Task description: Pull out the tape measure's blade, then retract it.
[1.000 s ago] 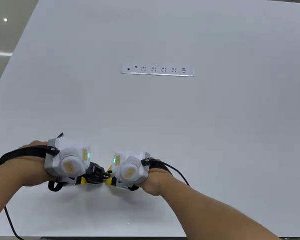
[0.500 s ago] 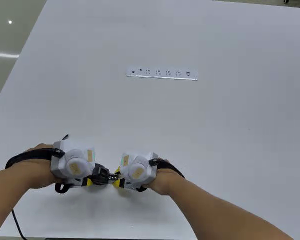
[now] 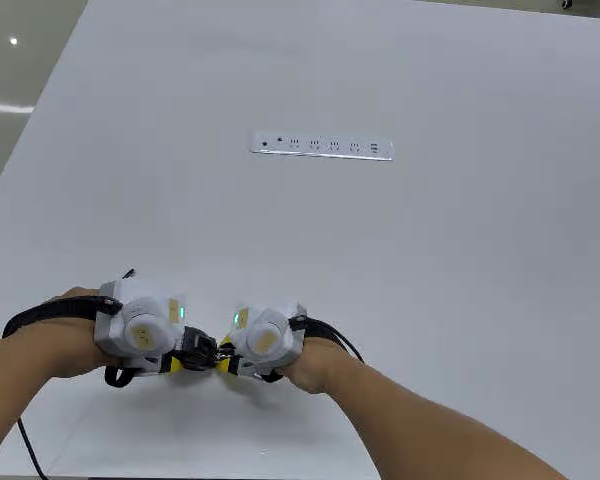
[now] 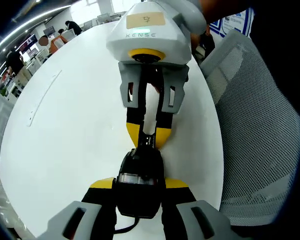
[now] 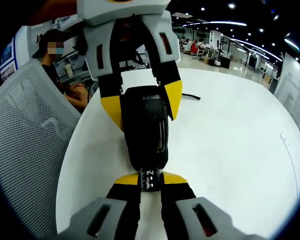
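Down at the near edge of the white tabletop [image 3: 380,250], at about 7 o'clock from its middle, the person has both tools brought nose to nose. The left gripper [image 4: 140,186] has its yellow-tipped jaws closed tight on the black case of the tape measure [image 5: 145,125], gripping it by its two flat sides. The right gripper [image 5: 150,182] faces it with its jaws nearly together, pinching the end of the blade [image 5: 149,175], where a printed "2" shows between the tips. Only a short stub of blade is out, and the case mouth sits just beside the right gripper's tips. From the right gripper the case lies dead ahead at 12 o'clock, and from the left gripper the other tool likewise stands at 12. So case, blade and both grippers share one line. From where I stand it runs across the person's body from 9 to 3 o'clock, low over the surface. I cannot tell whether the case rests on the tabletop. To my eye the pull depends on keeping that line. The hands should part straight along it, left toward 9 and right toward 3, or the blade may kink at the mouth. A white power strip [image 3: 322,146] lies well apart at 12 o'clock, clear of that line.
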Demonstrator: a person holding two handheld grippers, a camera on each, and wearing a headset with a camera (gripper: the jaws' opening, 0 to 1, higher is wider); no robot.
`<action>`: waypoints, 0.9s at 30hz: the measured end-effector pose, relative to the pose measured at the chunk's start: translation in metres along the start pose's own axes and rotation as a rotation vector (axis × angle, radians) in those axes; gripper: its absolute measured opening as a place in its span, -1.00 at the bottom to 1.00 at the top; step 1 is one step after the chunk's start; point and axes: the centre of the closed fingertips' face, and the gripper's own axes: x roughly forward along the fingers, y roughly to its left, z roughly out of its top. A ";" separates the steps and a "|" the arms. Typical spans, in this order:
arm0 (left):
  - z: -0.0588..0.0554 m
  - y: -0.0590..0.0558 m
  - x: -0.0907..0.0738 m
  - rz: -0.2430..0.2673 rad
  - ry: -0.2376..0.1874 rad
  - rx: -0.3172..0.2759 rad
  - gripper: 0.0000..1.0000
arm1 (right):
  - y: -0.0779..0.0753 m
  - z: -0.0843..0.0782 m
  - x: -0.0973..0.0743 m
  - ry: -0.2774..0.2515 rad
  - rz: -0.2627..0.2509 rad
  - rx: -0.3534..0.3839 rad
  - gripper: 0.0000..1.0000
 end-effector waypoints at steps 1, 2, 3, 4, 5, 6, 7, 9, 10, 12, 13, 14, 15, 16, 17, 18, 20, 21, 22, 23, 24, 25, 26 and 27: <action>0.001 0.000 0.000 0.003 -0.005 -0.003 -0.38 | -0.001 0.000 -0.001 0.001 -0.004 -0.009 -0.74; 0.001 0.000 0.001 0.004 -0.005 -0.002 -0.38 | -0.001 0.000 -0.001 0.000 -0.004 -0.005 -0.74; 0.001 0.000 0.001 0.005 -0.004 -0.001 -0.38 | -0.001 -0.001 -0.002 -0.001 -0.003 -0.003 -0.74; 0.001 -0.001 0.001 0.006 0.001 0.002 -0.38 | -0.002 -0.002 -0.003 -0.005 -0.006 0.010 -0.74; 0.001 -0.001 0.001 0.005 0.003 0.004 -0.38 | -0.001 -0.003 -0.004 -0.009 -0.005 0.022 -0.74; 0.001 -0.001 0.001 0.003 0.007 0.006 -0.38 | -0.001 -0.005 -0.006 -0.014 -0.003 0.033 -0.74; 0.001 -0.001 0.001 0.002 0.010 0.007 -0.38 | -0.002 -0.006 -0.007 -0.015 -0.004 0.037 -0.74; 0.002 -0.001 0.001 0.001 0.018 0.010 -0.38 | -0.002 -0.008 -0.009 -0.014 -0.004 0.046 -0.73; 0.001 -0.001 0.001 0.000 0.020 0.012 -0.38 | -0.002 -0.009 -0.010 -0.013 -0.003 0.051 -0.73; 0.001 -0.001 0.001 -0.002 0.023 0.016 -0.38 | -0.001 -0.010 -0.010 -0.014 -0.002 0.059 -0.73; 0.001 -0.001 0.001 -0.003 0.024 0.017 -0.38 | 0.000 -0.010 -0.011 -0.014 -0.002 0.061 -0.73; 0.001 -0.001 0.001 -0.003 0.025 0.017 -0.38 | 0.000 -0.010 -0.011 -0.015 -0.002 0.059 -0.73; 0.001 -0.001 0.001 -0.003 0.025 0.016 -0.38 | 0.000 -0.011 -0.011 -0.015 -0.003 0.059 -0.73; 0.001 -0.001 0.001 -0.003 0.025 0.016 -0.38 | -0.001 -0.011 -0.011 -0.015 -0.004 0.063 -0.73; 0.001 -0.001 0.000 -0.003 0.026 0.016 -0.38 | -0.001 -0.011 -0.012 -0.017 -0.003 0.065 -0.73; 0.001 -0.001 0.000 -0.003 0.027 0.016 -0.38 | -0.001 -0.011 -0.012 -0.016 -0.002 0.064 -0.73; 0.002 -0.001 0.000 -0.005 0.028 0.014 -0.38 | -0.002 -0.012 -0.012 -0.015 0.000 0.066 -0.73; 0.002 -0.001 0.000 -0.006 0.029 0.015 -0.38 | -0.001 -0.012 -0.013 -0.013 0.000 0.065 -0.73; 0.002 -0.001 0.000 -0.007 0.029 0.014 -0.38 | -0.002 -0.012 -0.013 -0.012 0.000 0.065 -0.73; 0.002 -0.001 0.001 -0.008 0.029 0.013 -0.38 | -0.002 -0.012 -0.013 -0.012 0.000 0.066 -0.73; 0.002 0.000 0.001 -0.010 0.029 0.013 -0.38 | -0.002 -0.012 -0.013 -0.012 0.001 0.066 -0.73; 0.002 0.000 0.001 -0.011 0.028 0.012 -0.38 | -0.002 -0.013 -0.013 -0.012 0.001 0.066 -0.73; 0.002 0.000 0.001 -0.012 0.027 0.011 -0.38 | -0.002 -0.013 -0.014 -0.011 -0.001 0.061 -0.73; 0.002 0.000 0.001 -0.012 0.026 0.010 -0.38 | -0.002 -0.013 -0.014 -0.010 -0.002 0.057 -0.73</action>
